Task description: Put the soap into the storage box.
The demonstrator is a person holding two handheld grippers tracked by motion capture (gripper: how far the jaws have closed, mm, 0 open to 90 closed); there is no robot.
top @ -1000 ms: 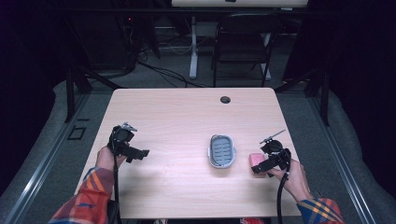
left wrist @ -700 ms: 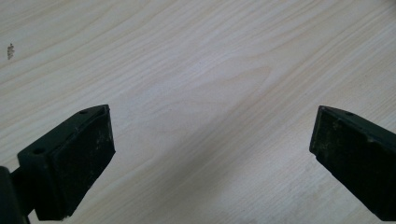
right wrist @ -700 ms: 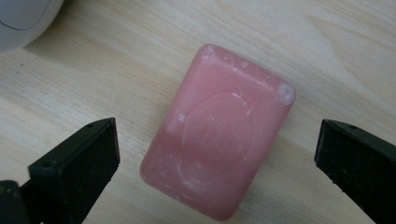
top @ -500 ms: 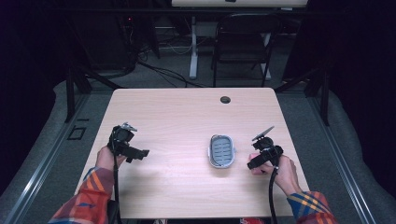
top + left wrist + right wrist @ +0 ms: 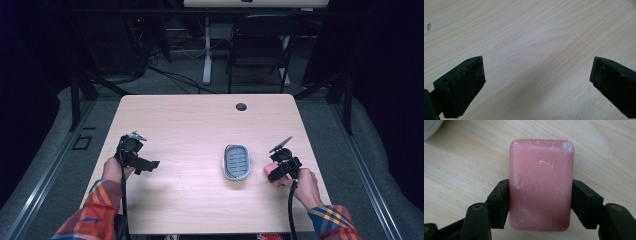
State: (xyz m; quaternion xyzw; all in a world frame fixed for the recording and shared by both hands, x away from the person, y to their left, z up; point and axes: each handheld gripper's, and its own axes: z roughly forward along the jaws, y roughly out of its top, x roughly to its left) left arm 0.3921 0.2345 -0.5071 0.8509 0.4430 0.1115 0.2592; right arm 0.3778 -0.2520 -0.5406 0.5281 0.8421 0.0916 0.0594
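Dark room; folding chair (image 5: 260, 40) and desk legs beyond. Pale wood worktop (image 5: 200, 125), round grommet hole (image 5: 241, 106) near far edge.
Grey slatted soap dish (image 5: 236, 161), right of centre, long axis front to back; white rim corner cut off in right gripper view.
Pink soap bar (image 5: 541, 185), long axis along the jaws, clamped across its short sides by right tongs (image 5: 540, 205), just right of the dish; embossed mark illegible.
Left tongs (image 5: 536, 82), jaws wide apart over bare wood, holding nothing.

Left gripper (image 5: 152, 164) over bare table (image 5: 200, 125); right gripper (image 5: 272, 172) clamping pink soap bar (image 5: 270, 170) just beside grey soap dish (image 5: 237, 161).
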